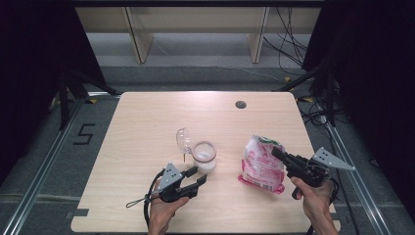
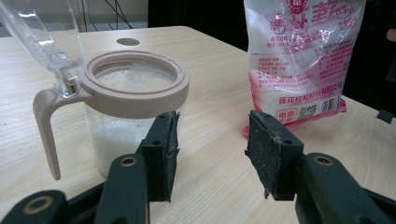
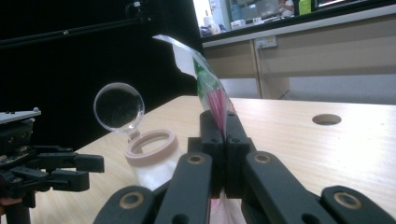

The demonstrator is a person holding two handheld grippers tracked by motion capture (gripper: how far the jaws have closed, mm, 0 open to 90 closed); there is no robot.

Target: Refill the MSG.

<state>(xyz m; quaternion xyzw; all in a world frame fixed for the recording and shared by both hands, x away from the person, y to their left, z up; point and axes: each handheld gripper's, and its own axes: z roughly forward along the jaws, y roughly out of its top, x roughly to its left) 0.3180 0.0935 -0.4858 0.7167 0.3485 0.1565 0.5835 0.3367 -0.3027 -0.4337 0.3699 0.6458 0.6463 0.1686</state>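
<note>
A clear jar (image 1: 204, 157) with a beige rim and a flipped-up clear lid (image 1: 183, 139) stands mid-table, holding white grains. In the left gripper view the jar (image 2: 133, 107) is just ahead and left of the jaws. My left gripper (image 1: 196, 175) is open beside the jar, nothing between its pads (image 2: 162, 149). A pink and white bag (image 1: 263, 164) stands to the right, also seen as the bag (image 2: 299, 60). My right gripper (image 1: 275, 152) is shut on the bag's edge (image 3: 212, 95). The jar (image 3: 152, 156) and its lid (image 3: 118, 107) show left of it.
The light wooden table (image 1: 147, 122) has a round cable hole (image 1: 240, 104) near its far edge. Black stands and cables lie on the floor at both sides. A wooden bench stands beyond the table.
</note>
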